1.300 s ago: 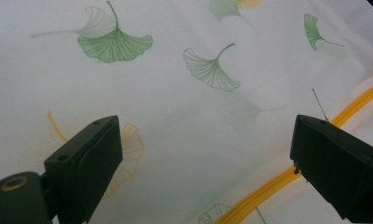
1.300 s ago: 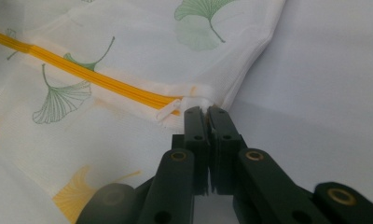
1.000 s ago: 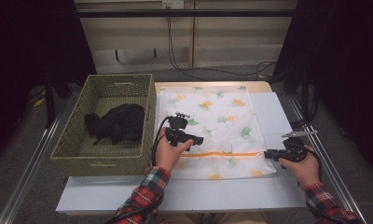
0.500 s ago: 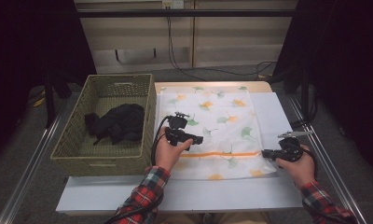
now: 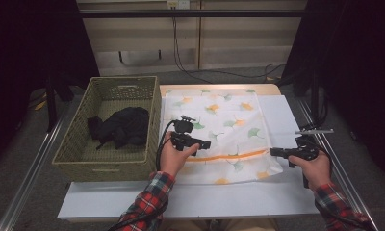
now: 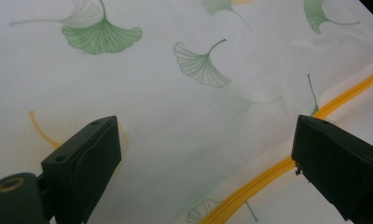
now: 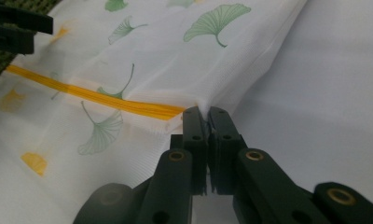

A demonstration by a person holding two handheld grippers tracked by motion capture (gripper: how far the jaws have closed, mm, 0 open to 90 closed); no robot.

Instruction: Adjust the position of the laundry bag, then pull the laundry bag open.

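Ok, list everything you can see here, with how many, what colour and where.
Mesh bag: one, white with green and orange leaf print and an orange zip, flat on the table right of the basket.
Basket: one, olive wicker, at the table's left end.
Clothing: one dark bundle, inside the basket.
Table: one, white top.
Cables: several, black, on the floor behind the table.
Left gripper: one, black, jaws open above the bag near the zip.
Right gripper: one, black, jaws shut on the bag's right edge by the zip end.
Hands: two, in red plaid sleeves, at the near edge.
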